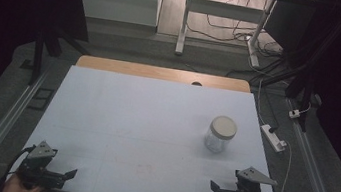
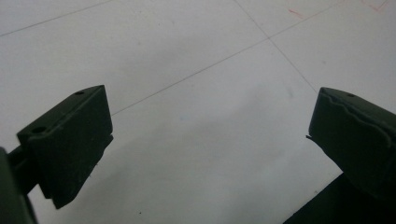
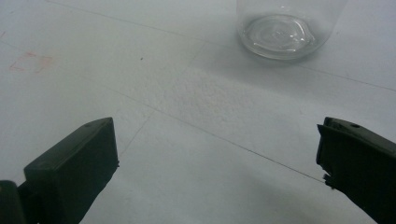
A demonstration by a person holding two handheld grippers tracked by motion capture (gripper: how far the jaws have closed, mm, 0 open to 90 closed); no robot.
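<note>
At the near edge of the table (image 1: 105,117), two hands are coming in from the bottom, each holding a black gripper low over the white surface. The left gripper (image 1: 66,175) is sitting at about seven o'clock on the tabletop, with a grey three-cornered plate on top and a dark cable trailing off beside it. Its jaws are standing wide apart with nothing between them; the left gripper view (image 2: 210,140) is showing bare white table with thin seam lines and a faint red mark at the top. The right gripper (image 1: 215,191) is sitting at about five o'clock, also capped by a grey plate, and its jaws are likewise spread wide and holding nothing. In the right gripper view (image 3: 217,161) a small red outline is showing on the surface off to the left.

Farther on, at roughly two o'clock from the middle of the table, a clear jar (image 1: 219,134) is standing upright with a pale round lid (image 1: 224,126) on it. It is well apart from the left gripper and near, but not touching, the right one; the right gripper view is catching its glass base (image 3: 280,35) just ahead of the open jaws.

Beyond the white top, a strip of bare wood (image 1: 161,72) is running along the far edge. On the floor at three o'clock a white power strip (image 1: 273,137) is lying beside the table, and at twelve o'clock the white legs of a desk (image 1: 183,27) are standing among loose cables.
</note>
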